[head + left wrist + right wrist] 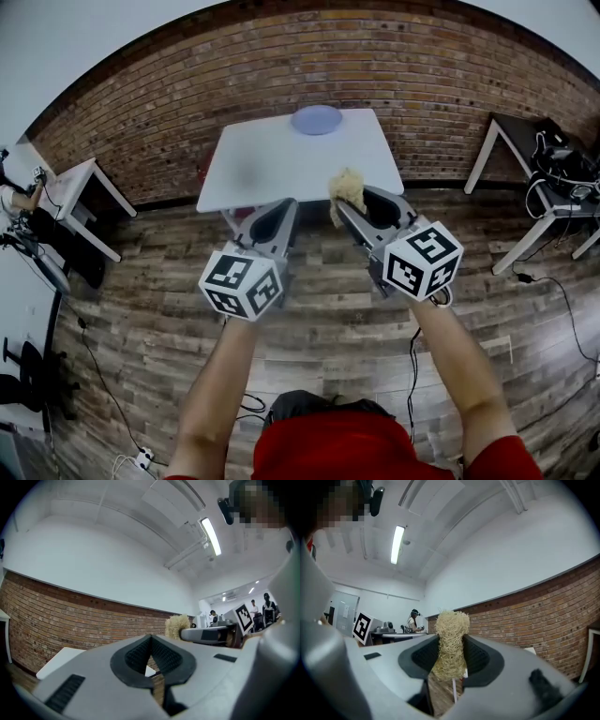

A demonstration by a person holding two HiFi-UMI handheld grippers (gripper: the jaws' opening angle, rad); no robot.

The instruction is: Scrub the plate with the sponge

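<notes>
A pale lavender plate [317, 119] lies at the far edge of a white table [281, 164] by the brick wall. My right gripper [349, 208] is shut on a tan mesh sponge [347, 190], which pokes up between the pads [451, 644]. It hovers over the table's near right corner. My left gripper [281, 217] is shut with nothing in it; in its own view the pads [151, 656] meet, and the sponge [177, 626] shows beside it. Both grippers are held level, short of the plate.
The white table stands on a wood plank floor [309, 319]. A second white table [80, 192] is at the left and a dark-topped one with cables [553, 164] at the right. A brick wall [281, 66] runs behind. People stand far off in the room [412, 619].
</notes>
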